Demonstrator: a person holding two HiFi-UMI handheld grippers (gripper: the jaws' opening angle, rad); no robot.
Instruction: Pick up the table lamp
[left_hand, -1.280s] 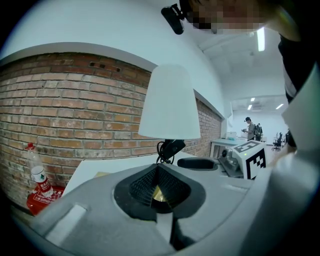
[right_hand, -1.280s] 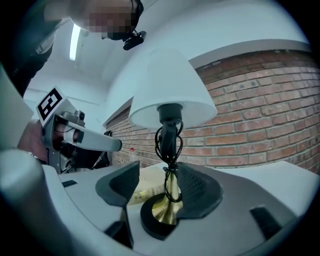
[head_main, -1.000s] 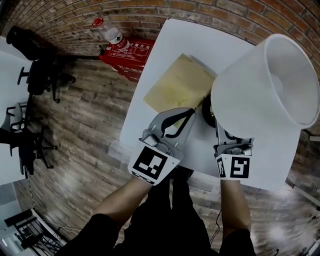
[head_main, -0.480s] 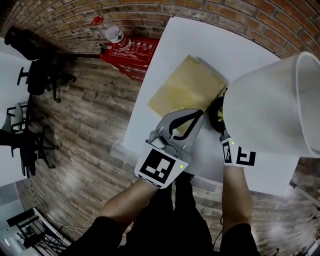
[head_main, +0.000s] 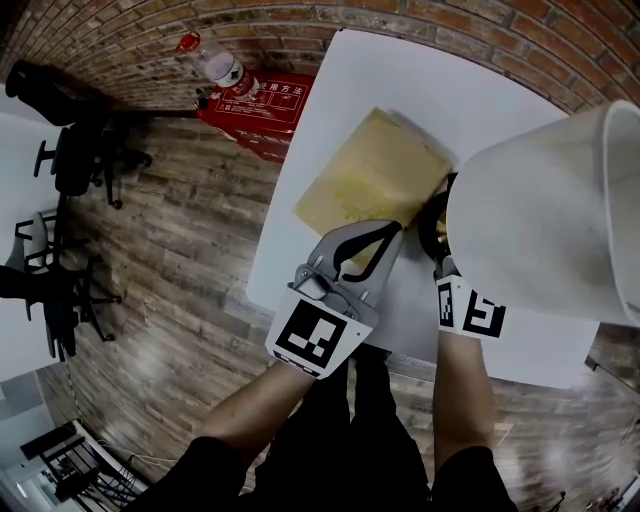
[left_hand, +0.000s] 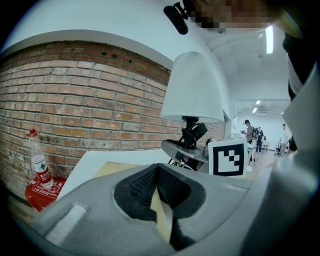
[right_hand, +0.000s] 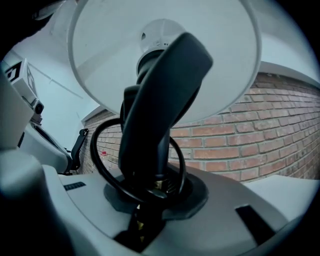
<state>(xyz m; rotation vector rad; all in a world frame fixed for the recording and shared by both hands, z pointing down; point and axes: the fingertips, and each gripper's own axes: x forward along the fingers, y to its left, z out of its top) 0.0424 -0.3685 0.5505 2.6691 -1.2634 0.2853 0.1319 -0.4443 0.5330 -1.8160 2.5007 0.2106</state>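
At the near edge of the white table (head_main: 400, 80), the left gripper (head_main: 385, 232) has its jaws drawn together with nothing between them, tips over the near corner of a tan envelope (head_main: 370, 175). Just beside it, toward the table's right side, the right gripper (right_hand: 150, 187) has just been closing its jaws, which now pinch the black stem of the table lamp (head_main: 540, 230). The lamp's white shade spreads above the table's right half. A black cord (right_hand: 107, 175) loops round the stem. Past the table's far edge runs a brick wall (head_main: 450, 20). Left of that edge, a red box (head_main: 255, 105) and a water bottle (head_main: 222, 68) are on the floor.
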